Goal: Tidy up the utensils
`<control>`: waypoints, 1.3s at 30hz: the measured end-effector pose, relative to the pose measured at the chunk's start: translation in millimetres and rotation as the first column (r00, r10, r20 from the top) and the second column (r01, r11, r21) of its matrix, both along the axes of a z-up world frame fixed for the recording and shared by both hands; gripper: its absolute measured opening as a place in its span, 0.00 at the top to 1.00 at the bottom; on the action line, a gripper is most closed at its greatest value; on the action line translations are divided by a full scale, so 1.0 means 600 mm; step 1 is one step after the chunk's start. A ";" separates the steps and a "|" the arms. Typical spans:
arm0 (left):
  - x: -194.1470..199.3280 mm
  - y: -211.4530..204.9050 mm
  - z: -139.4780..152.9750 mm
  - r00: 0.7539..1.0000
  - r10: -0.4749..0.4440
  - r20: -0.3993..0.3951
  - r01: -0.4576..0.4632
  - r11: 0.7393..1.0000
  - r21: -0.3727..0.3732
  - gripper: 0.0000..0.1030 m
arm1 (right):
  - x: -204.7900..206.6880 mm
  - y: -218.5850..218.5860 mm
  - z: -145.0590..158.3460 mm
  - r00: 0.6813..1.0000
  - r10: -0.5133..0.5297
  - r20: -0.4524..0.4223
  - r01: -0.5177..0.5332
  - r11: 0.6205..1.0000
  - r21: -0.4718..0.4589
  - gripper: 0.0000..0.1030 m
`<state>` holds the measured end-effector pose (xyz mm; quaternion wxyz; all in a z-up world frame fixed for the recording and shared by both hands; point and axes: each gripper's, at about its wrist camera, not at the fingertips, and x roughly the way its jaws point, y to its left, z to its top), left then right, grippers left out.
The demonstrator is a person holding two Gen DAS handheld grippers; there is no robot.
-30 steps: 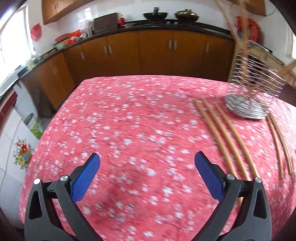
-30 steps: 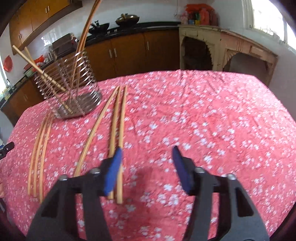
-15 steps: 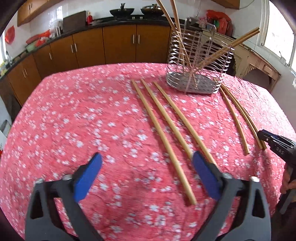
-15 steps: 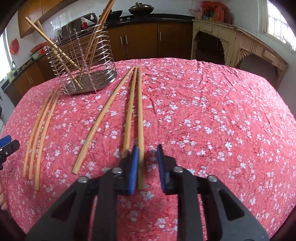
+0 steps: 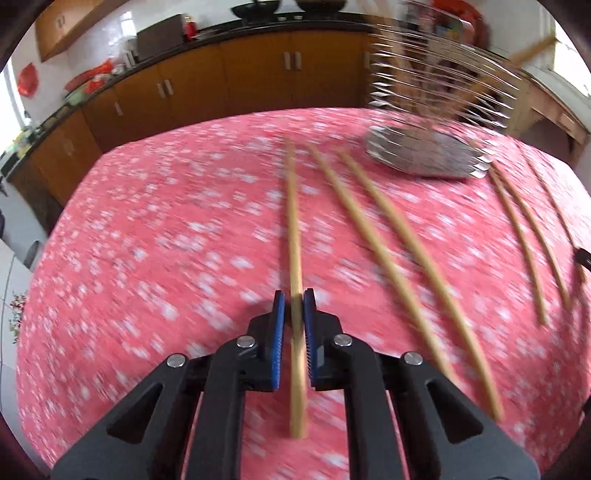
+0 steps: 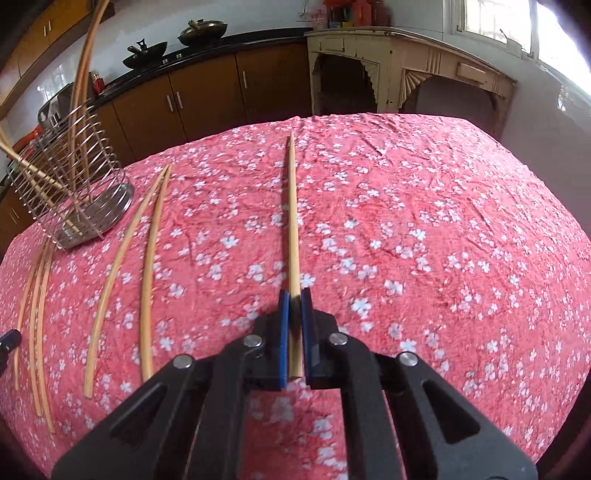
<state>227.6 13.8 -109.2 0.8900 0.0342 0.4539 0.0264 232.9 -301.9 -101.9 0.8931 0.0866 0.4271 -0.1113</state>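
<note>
Kitchen lined with brown cabinets [image 6: 207, 99] under a black counter [image 5: 258, 27]; cream sideboard [image 6: 406, 70] below a bright window [image 6: 495, 18].

loose chopsticks [image 6: 149, 269] on the tablecloth [image 6: 424, 240], right of wire holder [image 6: 70, 192]

Tablecloth [image 6: 406, 229]: pinkish red, printed all over with small white blossoms
Chopsticks, long [image 6: 291, 221]: pale tan wood, plain
Utensil holder [image 6: 70, 199], wire: silver metal, shiny base
Right gripper [image 6: 294, 314]: black body, blue pads [image 6: 283, 332], silver rivets
Left gripper [image 5: 293, 317]: black body, blue pads [image 5: 277, 332]
Cabinets [image 6: 207, 99]: orange-brown wood, silver handles
Countertop [image 6: 221, 44]: black
Side table [image 6: 406, 70]: cream paint, worn
</note>
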 end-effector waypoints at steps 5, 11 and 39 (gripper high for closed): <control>0.039 0.050 0.002 0.999 0.035 0.011 -0.035 0.999 0.009 0.91 | 0.016 -0.017 -0.003 1.000 -0.014 0.011 0.014 1.000 0.001 0.93; 0.007 0.077 0.015 0.998 0.000 0.061 0.003 0.999 -0.035 0.89 | -0.009 -0.014 0.003 1.000 0.019 0.020 -0.019 1.000 0.000 0.85; -0.037 0.108 -0.008 0.999 -0.021 0.034 0.023 0.998 -0.054 0.30 | -0.027 -0.002 -0.003 1.000 0.029 -0.013 -0.029 0.998 -0.056 0.74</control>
